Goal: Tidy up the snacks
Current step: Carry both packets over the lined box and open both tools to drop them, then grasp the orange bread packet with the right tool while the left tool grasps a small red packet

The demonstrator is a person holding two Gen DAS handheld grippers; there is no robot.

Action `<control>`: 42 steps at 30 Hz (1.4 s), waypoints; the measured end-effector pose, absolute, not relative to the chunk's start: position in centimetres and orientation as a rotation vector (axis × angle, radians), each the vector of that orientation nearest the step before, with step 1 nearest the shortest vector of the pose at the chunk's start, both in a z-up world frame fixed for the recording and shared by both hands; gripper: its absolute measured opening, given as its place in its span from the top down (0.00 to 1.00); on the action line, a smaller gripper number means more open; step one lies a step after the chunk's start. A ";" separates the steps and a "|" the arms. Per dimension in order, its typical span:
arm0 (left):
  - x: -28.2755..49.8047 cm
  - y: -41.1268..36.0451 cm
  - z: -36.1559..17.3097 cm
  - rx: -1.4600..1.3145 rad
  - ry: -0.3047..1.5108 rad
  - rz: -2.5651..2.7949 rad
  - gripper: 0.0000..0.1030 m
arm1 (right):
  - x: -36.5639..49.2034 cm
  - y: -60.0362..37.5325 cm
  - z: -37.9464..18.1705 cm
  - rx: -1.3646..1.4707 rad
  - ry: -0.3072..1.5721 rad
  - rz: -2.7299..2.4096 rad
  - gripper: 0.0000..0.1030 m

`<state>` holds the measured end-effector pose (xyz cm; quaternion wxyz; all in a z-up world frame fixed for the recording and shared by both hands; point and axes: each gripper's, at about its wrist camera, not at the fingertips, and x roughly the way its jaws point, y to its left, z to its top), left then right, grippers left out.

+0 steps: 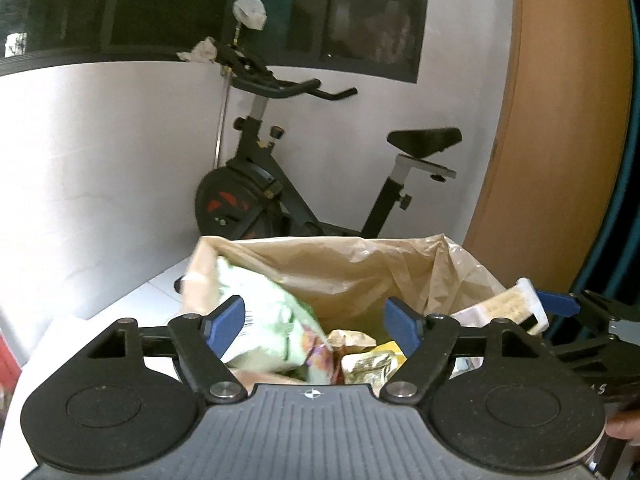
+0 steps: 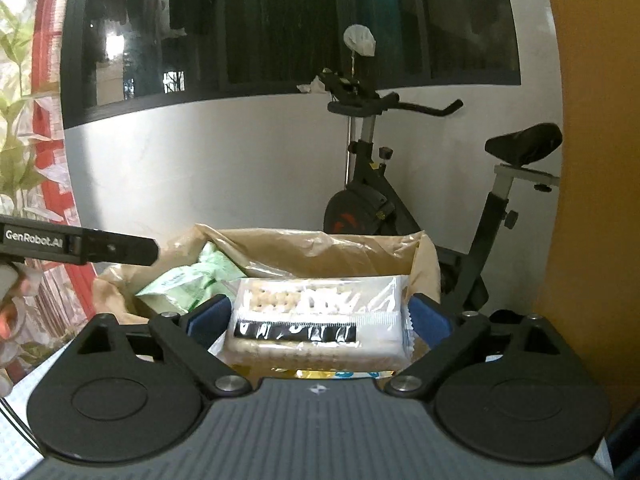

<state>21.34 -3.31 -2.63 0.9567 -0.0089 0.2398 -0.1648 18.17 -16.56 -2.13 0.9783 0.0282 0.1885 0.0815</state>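
Note:
A box lined with a tan plastic bag holds several snack packets. My left gripper is open above it, and a pale green packet, blurred, lies loose between and below its blue pads. My right gripper is shut on a clear cracker pack with a black label, held over the box. The green packet shows in the box at the left. The cracker pack and the right gripper's blue fingertips appear at the right of the left wrist view.
A black exercise bike stands behind the box against a white wall, also in the right wrist view. An orange panel rises at the right. A dark window runs above. The left gripper's body is at the left.

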 end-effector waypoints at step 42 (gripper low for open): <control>12.0 4.7 -15.9 0.053 0.719 -0.261 0.23 | 7.3 -6.2 -19.2 0.095 0.931 0.210 0.13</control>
